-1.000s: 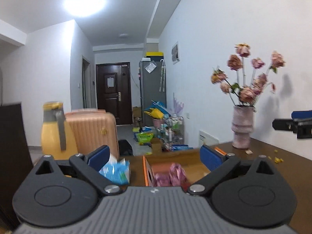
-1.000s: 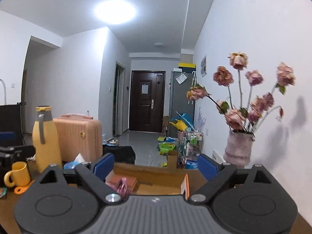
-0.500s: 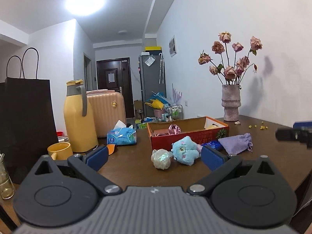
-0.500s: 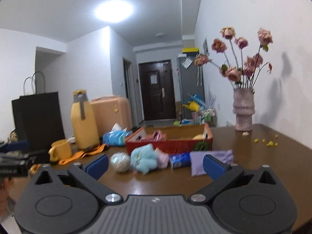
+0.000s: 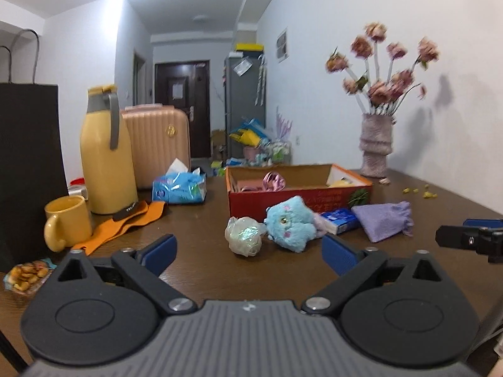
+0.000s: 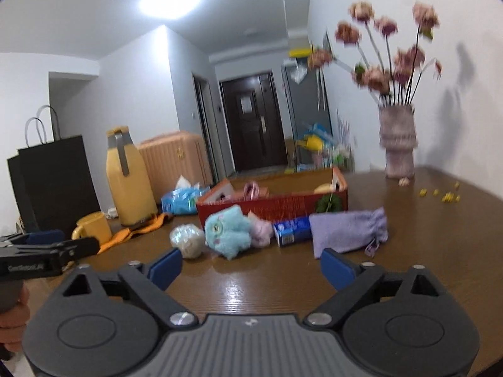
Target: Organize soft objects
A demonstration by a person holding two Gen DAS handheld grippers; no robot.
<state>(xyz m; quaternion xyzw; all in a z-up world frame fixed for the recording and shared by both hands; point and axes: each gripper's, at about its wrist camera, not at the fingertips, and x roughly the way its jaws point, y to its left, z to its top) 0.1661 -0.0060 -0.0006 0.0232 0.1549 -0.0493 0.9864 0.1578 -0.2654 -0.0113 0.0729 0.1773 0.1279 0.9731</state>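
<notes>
Left of the red box [image 5: 298,199], which likely stands ready to take them, a wrapped ball [image 5: 243,235], blue plush [image 5: 290,223] and purple pouch [image 5: 382,220] lie along its front, while left gripper [image 5: 248,249] and right gripper [image 6: 250,267], jaws just narrowed yet empty, face them.

A yellow jug [image 5: 107,154] stands behind a yellow mug [image 5: 67,221]; a vase [image 5: 375,146] holds dried flowers.
</notes>
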